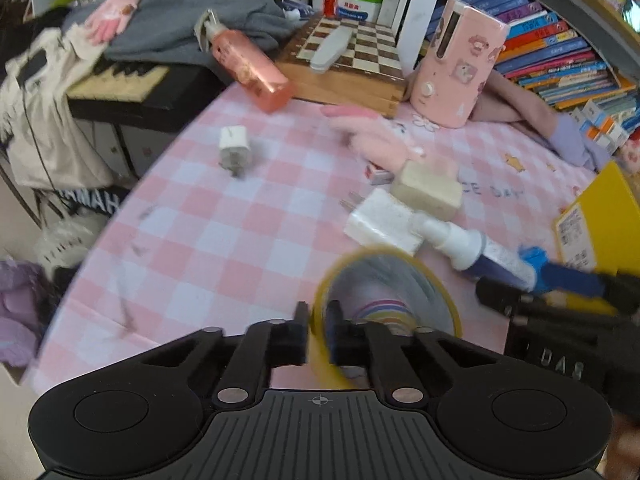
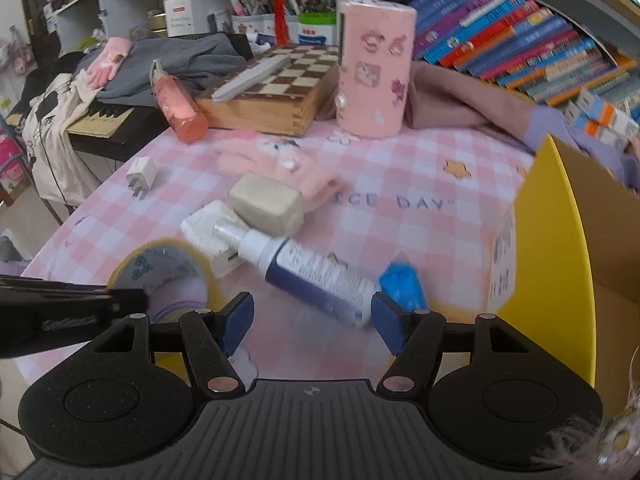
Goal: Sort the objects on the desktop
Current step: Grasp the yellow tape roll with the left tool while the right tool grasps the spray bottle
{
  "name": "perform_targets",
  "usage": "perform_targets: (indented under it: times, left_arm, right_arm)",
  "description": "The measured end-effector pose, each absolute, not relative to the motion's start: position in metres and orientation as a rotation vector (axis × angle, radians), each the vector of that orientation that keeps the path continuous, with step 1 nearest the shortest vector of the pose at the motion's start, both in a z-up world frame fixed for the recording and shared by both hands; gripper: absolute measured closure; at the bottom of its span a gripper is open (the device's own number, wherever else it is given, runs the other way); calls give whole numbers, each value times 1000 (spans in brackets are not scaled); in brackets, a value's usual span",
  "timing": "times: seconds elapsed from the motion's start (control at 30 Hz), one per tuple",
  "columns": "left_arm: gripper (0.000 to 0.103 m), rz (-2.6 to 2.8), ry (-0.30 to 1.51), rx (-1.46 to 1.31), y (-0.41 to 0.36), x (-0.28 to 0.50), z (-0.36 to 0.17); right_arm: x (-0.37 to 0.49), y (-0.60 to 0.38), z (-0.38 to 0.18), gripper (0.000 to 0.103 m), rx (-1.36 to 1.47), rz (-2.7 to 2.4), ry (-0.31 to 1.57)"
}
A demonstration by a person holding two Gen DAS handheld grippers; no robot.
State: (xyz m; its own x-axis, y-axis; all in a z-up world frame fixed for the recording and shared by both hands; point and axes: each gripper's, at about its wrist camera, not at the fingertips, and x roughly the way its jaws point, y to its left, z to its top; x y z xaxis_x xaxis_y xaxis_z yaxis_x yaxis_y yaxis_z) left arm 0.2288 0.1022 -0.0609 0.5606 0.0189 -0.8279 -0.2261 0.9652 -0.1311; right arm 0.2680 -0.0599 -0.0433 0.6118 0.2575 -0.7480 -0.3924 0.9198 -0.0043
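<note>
Two grippers: left gripper point(image 1: 317, 334) pinches the tape roll's point(image 1: 436, 280) wall, lower centre — light, stiff, slick. Right gripper point(image 2: 312, 320) gapes, empty, before the spray bottle point(image 2: 316, 272).

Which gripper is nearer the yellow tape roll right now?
Left. The left gripper is shut on the tape roll's near wall; the right gripper hangs open beside it, by the spray bottle.

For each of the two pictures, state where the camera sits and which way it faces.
Left wrist: on the left gripper, angled down at the pink checked tablecloth; its fingers pinch the yellow tape roll.
Right wrist: on the right gripper, facing the spray bottle; fingers apart.
Both show the roll, bottle, chessboard.
</note>
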Motion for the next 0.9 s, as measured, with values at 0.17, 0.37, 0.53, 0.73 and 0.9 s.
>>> perform_targets:
  times: [0.17, 0.37, 0.53, 0.73, 0.9]
  left_arm:
    - [98, 190, 978, -241, 116, 221, -60]
    - [97, 189, 968, -208, 112, 222, -60]
    - [96, 183, 954, -219, 115, 219, -62]
    - [96, 170, 947, -240, 118, 214, -61]
    - [95, 145, 940, -245, 120, 207, -61]
  right_arm:
    - [285, -45, -51, 39, -333, 454, 808]
    - [298, -37, -64, 42, -401, 472, 833]
    - [302, -40, -62, 52, -353, 470, 868]
    - [299, -49, -61, 70, -194, 468, 1013]
    - [269, -60, -60, 70, -128, 438, 1051]
